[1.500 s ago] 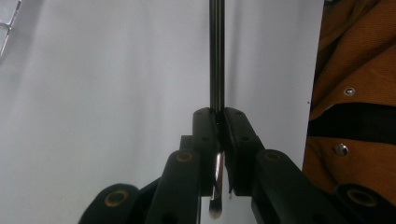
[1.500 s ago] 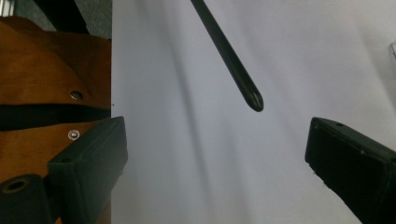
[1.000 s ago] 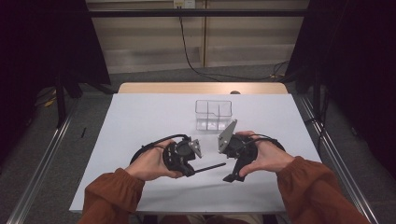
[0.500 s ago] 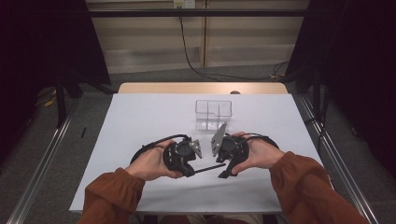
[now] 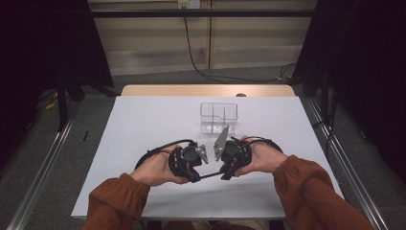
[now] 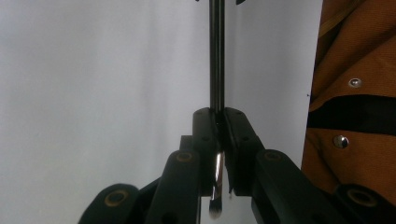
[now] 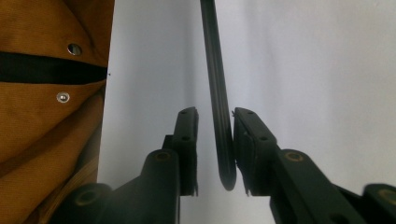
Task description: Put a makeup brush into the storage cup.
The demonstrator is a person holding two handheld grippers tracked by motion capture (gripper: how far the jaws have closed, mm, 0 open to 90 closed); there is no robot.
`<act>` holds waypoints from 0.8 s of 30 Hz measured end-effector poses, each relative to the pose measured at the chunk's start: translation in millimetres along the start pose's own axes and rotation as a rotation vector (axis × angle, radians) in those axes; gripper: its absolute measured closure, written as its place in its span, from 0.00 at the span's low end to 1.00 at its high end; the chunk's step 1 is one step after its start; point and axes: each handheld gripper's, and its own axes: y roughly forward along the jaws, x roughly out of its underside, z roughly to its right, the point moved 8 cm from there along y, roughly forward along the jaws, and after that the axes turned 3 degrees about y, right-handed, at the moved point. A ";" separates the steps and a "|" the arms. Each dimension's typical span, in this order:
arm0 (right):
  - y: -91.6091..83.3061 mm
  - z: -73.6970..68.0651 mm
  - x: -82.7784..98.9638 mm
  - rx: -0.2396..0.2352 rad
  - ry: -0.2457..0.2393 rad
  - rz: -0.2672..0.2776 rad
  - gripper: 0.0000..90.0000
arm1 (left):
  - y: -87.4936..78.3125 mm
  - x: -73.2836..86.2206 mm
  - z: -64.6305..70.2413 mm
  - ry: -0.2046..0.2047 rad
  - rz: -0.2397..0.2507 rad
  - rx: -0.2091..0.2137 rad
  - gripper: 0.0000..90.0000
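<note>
left gripper (image 6: 217, 135): pinching thin black rod (image 6: 216, 56), silver tip behind pads
right gripper (image 7: 215, 149): jaws have just been closing; rod's rounded end between them, touching one pad, gap at the other
clear box (image 5: 219, 117): beyond both grippers on white table (image 5: 143, 124)

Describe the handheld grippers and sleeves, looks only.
Both are matte black: the left gripper and right gripper each carry a grey three-cornered plate on top and trail a black cable. The black linkage jaws have brass-coloured pivot pins. The person wears rust-orange sleeves with silver snap buttons.
</note>
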 end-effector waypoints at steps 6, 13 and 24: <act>2.6 0.8 -2.6 0.001 -0.008 0.009 0.89 | -0.3 -0.4 0.5 -0.003 0.009 -0.004 0.93; 2.8 -0.2 -1.5 -0.013 -0.010 0.008 0.92 | -0.9 0.2 -0.2 0.011 0.011 -0.011 0.93; -2.2 1.1 0.0 -0.015 0.007 0.053 0.93 | -4.8 0.1 -5.3 -0.017 0.083 -0.012 0.91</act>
